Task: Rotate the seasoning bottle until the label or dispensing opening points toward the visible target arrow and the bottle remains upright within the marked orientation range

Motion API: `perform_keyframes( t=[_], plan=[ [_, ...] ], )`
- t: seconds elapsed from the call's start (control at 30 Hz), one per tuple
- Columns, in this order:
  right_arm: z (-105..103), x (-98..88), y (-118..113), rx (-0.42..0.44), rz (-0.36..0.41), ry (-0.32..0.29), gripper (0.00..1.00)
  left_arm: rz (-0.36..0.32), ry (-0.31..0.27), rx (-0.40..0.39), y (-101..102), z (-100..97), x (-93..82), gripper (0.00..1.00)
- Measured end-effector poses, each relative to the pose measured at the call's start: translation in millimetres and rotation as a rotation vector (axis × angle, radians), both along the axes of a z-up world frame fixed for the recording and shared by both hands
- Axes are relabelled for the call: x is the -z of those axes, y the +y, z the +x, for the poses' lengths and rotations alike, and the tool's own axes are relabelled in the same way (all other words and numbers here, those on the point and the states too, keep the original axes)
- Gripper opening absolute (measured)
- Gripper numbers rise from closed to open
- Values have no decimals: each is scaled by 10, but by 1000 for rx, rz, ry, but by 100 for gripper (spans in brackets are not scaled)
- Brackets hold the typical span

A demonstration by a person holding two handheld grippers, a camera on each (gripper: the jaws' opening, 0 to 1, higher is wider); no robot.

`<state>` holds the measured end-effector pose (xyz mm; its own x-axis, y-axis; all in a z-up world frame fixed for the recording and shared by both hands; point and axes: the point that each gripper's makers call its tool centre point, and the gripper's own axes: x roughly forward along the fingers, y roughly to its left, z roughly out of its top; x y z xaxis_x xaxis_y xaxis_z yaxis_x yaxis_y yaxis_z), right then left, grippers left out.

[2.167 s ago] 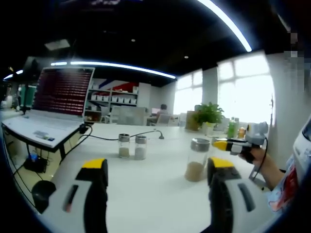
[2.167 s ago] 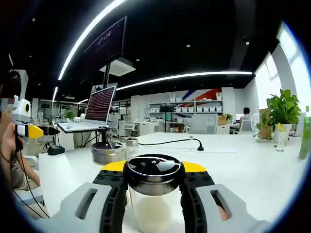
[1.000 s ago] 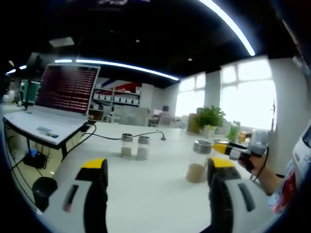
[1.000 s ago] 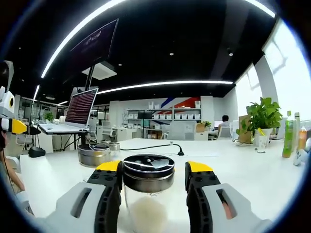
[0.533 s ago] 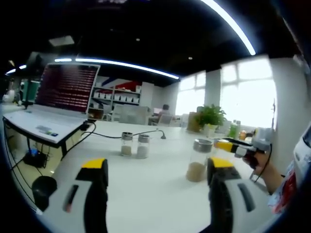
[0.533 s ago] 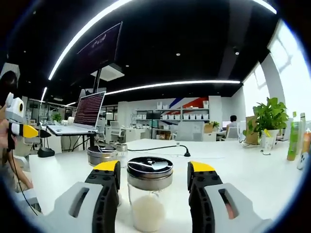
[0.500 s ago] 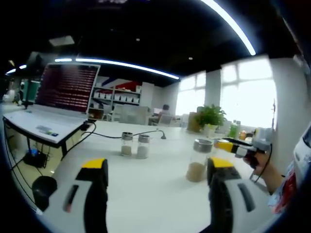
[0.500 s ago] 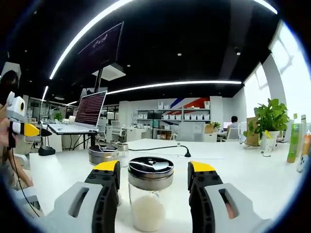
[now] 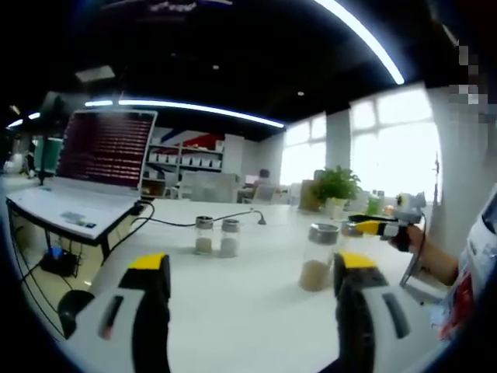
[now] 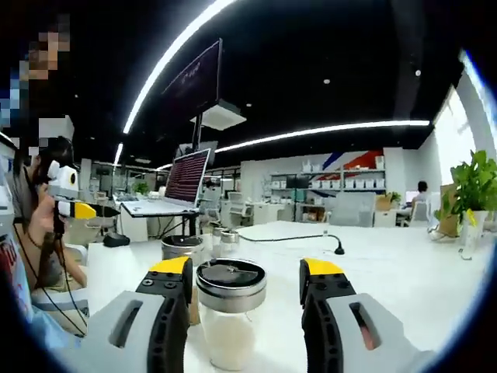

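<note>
Left gripper view. Left tool [image 9: 247, 268]: lower frame, yellow-tipped jaws spread wide, released, nothing between them. White surface [image 9: 248, 311]: spans the lower half. Jar with brown seasoning [image 9: 317, 256]: right of centre, upright on the surface, metal lid, just left of this tool's right jaw in the picture, apart from it. Two small shakers [image 9: 215, 236]: centre, side by side, upright. Black cable [image 9: 190, 223]: runs along the surface behind the shakers. Laptop [image 9: 81, 175]: left, screen lit, on a raised stand. Potted plant [image 9: 334, 186]: right of centre, far end of the surface. Right tool [image 9: 365, 227]: right edge, held in a hand [image 9: 406, 237], reaching toward the brown jar's lid level; from here its jaws cannot be judged.

Right gripper view. Right tool [image 10: 245, 273]: lower centre, jaws parted, released, standing either side of the seasoning bottle [image 10: 229, 312] with a visible gap on each side. Seasoning bottle: upright on the surface [image 10: 404, 272], clear glass, white contents, dark metal lid. Second metal-lidded jar [image 10: 181, 249]: just behind, left of centre. Left tool [image 10: 78, 210]: left edge, yellow tip, held by a person. Laptop [image 10: 175, 186]: upper left of centre.
</note>
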<state>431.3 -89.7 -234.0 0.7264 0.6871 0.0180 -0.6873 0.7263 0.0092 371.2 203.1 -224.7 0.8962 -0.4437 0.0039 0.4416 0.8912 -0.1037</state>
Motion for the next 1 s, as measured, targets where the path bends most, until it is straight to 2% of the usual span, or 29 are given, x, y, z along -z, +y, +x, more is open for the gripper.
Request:
perform_keyframes(
  t=[0.03,0.1,0.23,0.3,0.37,0.43,0.5,0.6,0.7,0.83,1.0],
  plan=[
    [14,27,-27,-17,-5,15,62,2,-1,0,-3,2,1,95],
    [33,8,-80,-39,12,7,62,10,-7,-10,0,11,1,99],
    [-15,22,-36,-156,-14,-15,62,8,-17,-21,1,17,-15,100],
    [-33,69,-2,-221,-28,2,62,11,-21,-23,-8,20,-24,100],
    [-6,95,3,-236,-44,12,68,17,-25,-21,-16,20,-31,100],
    [-12,87,26,-274,-64,-13,70,20,-34,-14,-20,-10,-67,100],
    [-39,47,58,-324,-49,-28,68,7,-50,-8,-9,-19,-109,100],
    [-20,19,83,-381,-7,18,66,0,-50,-14,21,2,-109,99],
    [-32,72,125,-465,-24,62,65,13,-57,-3,6,18,-103,99],
    [-44,68,185,-523,4,79,66,5,-97,33,-78,-21,-186,99],
    [-43,141,259,-559,-31,75,58,-7,-95,69,-143,-45,-185,100]
  ],
)
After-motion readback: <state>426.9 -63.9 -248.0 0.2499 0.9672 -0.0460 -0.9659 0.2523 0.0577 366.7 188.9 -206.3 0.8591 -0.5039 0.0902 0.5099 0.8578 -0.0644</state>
